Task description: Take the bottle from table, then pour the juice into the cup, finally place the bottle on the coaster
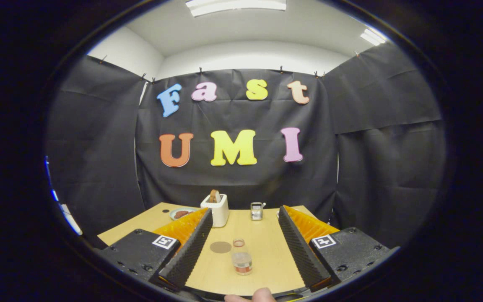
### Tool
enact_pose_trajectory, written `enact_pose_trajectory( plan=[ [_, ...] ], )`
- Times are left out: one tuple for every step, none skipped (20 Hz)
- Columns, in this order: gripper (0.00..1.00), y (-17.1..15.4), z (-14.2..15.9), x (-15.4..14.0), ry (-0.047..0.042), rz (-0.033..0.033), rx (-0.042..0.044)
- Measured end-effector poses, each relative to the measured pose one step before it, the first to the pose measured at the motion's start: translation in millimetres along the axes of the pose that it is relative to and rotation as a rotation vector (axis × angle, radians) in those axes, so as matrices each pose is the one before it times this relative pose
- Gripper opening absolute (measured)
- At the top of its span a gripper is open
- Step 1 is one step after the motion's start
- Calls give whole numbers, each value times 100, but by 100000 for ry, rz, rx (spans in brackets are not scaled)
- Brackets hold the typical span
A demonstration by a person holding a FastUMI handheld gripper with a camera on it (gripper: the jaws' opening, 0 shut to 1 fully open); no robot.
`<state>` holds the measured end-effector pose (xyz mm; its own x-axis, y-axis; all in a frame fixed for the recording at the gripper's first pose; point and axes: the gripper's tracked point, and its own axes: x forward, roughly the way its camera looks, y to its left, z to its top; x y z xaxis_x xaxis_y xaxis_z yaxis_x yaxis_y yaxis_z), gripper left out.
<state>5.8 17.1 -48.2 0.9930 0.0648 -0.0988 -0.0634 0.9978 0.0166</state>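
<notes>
The gripper [245, 239] hovers over a wooden counter [266, 247] with its jaws spread wide apart, gripping nothing. A small clear bottle [241, 256] stands upright between the jaws, touching neither. A round brown coaster [220, 247] lies flat just beside the bottle, nearer the left jaw. Beyond the jaws stand a white toaster [216, 208], a plate of food [181, 213] and a small metal cup [257, 211]. A fingertip [262, 295] shows behind the jaws.
</notes>
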Motion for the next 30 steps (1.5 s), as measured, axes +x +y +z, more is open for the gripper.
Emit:
enact_pose_trajectory(
  plan=[
    [100,104,-831,211,1508,296,-589],
    [100,150,-1004,194,1432,501,-617],
    [100,341,-836,260,1261,1240,-487],
    [100,320,-1125,230,1589,1125,-476],
    [100,177,-1214,256,2071,695,-1024],
    [100,131,-1151,324,1972,599,-1244],
    [100,97,-1106,354,1604,-25,-707],
    [100,86,-1012,292,1494,271,-156],
    [100,161,-1189,431,1856,236,143],
    [100,145,-1354,532,2151,476,231],
    [100,168,-1302,538,2632,542,672],
    [100,108,-1353,411,2903,774,777],
    [100,110,-1207,579,2512,757,1164],
    [100,36,-1020,497,2158,779,1507],
    [100,46,-863,508,1941,799,1601],
    [100,-141,-801,554,1495,252,1468],
    [100,-136,-629,544,1354,-5,940],
    [100,-86,-675,548,1142,-361,461],
    [100,-247,-574,512,1188,-716,-268],
    [100,-191,-468,605,504,-719,-615],
    [100,-305,-245,618,198,-1042,-679],
    [100,-262,-358,565,111,-1018,-578],
    [100,-171,-414,632,232,-719,-460],
    [100,-44,-534,562,593,-563,-492],
    [100,-27,-395,597,571,-377,-266],
    [100,33,-440,586,717,-9,42],
    [100,40,-432,582,912,79,185],
    [100,28,-410,591,791,-27,375],
    [100,-70,-184,504,668,-125,406],
    [100,22,-238,701,453,-141,325]
  ],
)
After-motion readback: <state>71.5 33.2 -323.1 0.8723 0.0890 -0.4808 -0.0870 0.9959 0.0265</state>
